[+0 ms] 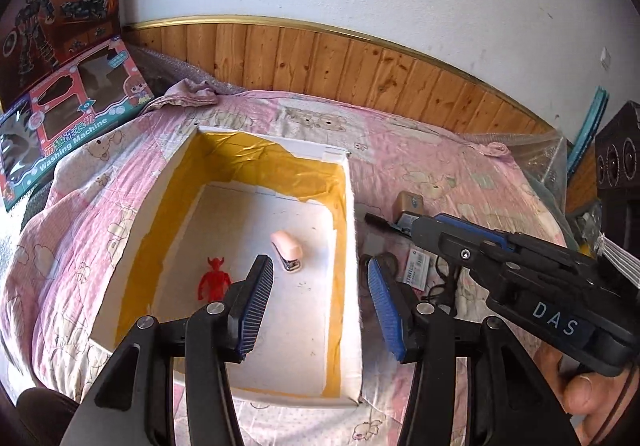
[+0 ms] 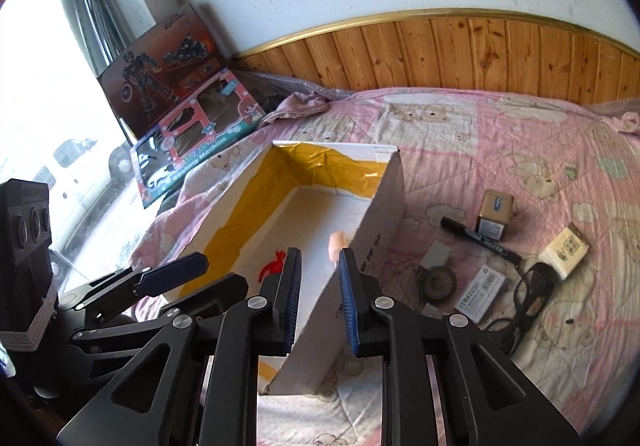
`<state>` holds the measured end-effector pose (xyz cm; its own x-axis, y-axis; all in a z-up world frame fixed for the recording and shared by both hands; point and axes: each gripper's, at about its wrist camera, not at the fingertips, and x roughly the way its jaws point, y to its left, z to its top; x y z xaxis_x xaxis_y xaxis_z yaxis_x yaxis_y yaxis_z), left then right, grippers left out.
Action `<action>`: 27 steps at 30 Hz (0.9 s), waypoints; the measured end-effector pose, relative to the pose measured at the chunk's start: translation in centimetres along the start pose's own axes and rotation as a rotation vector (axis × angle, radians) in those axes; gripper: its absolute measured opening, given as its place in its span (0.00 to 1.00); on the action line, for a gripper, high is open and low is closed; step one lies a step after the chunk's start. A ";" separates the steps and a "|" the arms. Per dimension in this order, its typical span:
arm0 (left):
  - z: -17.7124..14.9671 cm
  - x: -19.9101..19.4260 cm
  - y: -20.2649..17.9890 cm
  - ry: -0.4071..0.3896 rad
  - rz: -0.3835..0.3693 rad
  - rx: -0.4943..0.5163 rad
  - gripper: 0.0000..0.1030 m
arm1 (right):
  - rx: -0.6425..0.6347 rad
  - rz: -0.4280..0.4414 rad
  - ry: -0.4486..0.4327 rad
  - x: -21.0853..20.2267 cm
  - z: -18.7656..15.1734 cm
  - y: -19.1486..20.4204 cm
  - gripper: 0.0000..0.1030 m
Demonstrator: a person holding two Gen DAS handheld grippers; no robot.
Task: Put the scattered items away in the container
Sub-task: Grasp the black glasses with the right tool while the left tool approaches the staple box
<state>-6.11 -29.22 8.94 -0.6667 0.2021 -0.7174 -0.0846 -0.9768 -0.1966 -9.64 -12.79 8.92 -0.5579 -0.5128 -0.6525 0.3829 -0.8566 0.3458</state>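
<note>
right hand-held gripper (image 2: pixel 319 300) hangs released astride the box wall (image 2: pixel 372 234), marker (image 2: pixel 482 238) and tape roll (image 2: pixel 439 282) beside.

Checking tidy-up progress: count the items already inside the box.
2. A red figure lies on the white box's floor at its left; a pink stapler lies right of it, mid-floor. The tongs may hide more near the front.
</note>
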 end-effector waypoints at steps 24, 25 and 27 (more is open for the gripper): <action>-3.9 11.2 -12.9 0.201 -0.155 0.162 0.59 | 0.532 -0.119 0.087 -1.0 -8.8 -19.6 0.44; -3.9 11.9 -12.9 0.209 -0.148 0.158 0.59 | 0.550 -0.129 0.091 -0.4 -8.7 -20.2 0.45; -3.7 13.2 -12.6 0.226 -0.150 0.142 0.59 | 0.588 -0.139 0.098 0.8 -8.5 -21.5 0.47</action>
<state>-11.10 -13.96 -0.49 -0.4590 0.3397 -0.8209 -0.2827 -0.9318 -0.2275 -12.06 5.64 -4.78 -0.4922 -0.4106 -0.7676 -0.1743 -0.8175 0.5490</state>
